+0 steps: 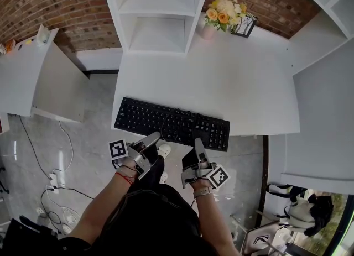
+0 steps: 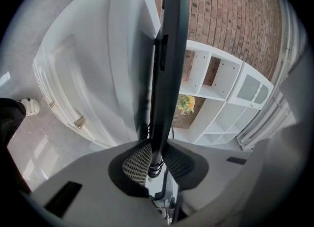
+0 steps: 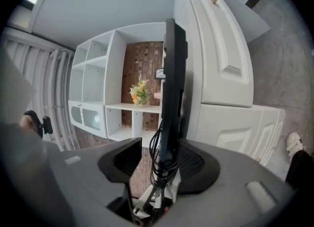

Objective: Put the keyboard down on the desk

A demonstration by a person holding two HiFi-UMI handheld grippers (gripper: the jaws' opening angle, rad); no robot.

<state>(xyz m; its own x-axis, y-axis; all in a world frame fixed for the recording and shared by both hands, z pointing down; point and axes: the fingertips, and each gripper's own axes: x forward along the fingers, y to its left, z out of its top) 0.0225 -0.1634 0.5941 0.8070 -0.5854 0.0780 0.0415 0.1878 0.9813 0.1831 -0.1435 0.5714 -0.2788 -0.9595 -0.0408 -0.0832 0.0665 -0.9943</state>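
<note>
A black keyboard (image 1: 171,123) lies flat at the front edge of the white desk (image 1: 221,78), its near long side sticking out past the edge. My left gripper (image 1: 152,137) reaches its near edge left of the middle. In the left gripper view the keyboard (image 2: 169,64) stands edge-on and my left gripper (image 2: 156,160) has both pads against it. My right gripper (image 1: 198,141) is at the near edge right of the middle. In the right gripper view the keyboard (image 3: 172,74) sits between the jaws of my right gripper (image 3: 157,160), and the left pad stands apart from it. A coiled black cable (image 3: 159,155) hangs there.
A vase of flowers (image 1: 224,11) and a small picture frame (image 1: 246,25) stand at the back of the desk beside a white shelf unit (image 1: 160,11). A white cabinet (image 1: 33,78) stands to the left. Cables and a power strip (image 1: 52,180) lie on the floor.
</note>
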